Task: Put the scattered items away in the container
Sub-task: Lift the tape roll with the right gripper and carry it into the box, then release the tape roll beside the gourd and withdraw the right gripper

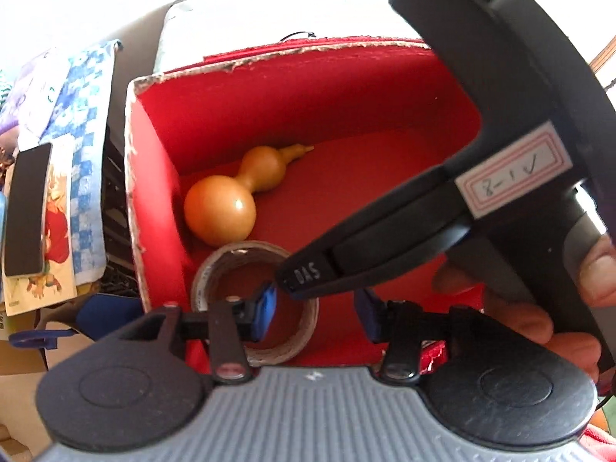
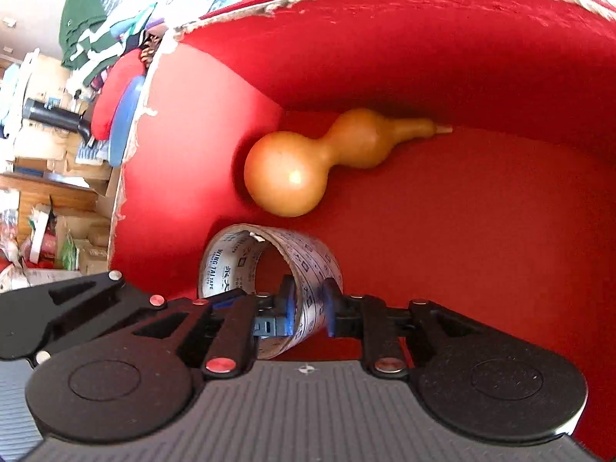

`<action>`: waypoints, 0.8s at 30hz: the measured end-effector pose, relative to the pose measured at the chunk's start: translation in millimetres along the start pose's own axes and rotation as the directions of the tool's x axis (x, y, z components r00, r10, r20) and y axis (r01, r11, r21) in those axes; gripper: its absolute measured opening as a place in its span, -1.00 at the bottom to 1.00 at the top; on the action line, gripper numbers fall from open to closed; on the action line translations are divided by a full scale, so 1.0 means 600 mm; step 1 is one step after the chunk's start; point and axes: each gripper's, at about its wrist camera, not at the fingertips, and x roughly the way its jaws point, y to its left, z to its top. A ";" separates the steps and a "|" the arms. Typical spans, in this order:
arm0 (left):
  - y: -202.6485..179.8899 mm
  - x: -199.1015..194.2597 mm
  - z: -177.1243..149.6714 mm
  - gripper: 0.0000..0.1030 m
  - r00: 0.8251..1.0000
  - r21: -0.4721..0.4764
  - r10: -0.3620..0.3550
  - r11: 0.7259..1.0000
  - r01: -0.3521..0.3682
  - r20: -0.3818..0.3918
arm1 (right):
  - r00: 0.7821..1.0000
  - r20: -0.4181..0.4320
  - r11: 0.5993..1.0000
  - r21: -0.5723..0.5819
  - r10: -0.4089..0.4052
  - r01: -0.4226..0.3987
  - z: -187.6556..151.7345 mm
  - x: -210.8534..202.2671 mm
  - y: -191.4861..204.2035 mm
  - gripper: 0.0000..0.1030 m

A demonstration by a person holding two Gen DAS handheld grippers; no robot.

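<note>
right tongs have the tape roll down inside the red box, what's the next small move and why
Probably open the right tongs and let go. They pinch the wall of the tape roll, one finger inside and one outside, low inside the red box beside the gourd. I cannot tell whether the roll touches the floor. The left tongs are open and hold nothing.

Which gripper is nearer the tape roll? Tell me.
Right. The right gripper pinches the tape roll wall; the left gripper hovers open just above it.
</note>
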 end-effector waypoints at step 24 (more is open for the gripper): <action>-0.008 0.033 0.008 0.04 0.997 0.002 0.061 0.998 -0.061 0.043 | 0.981 0.189 0.990 0.130 0.037 -0.063 0.009 -0.052 -0.083 -0.60</action>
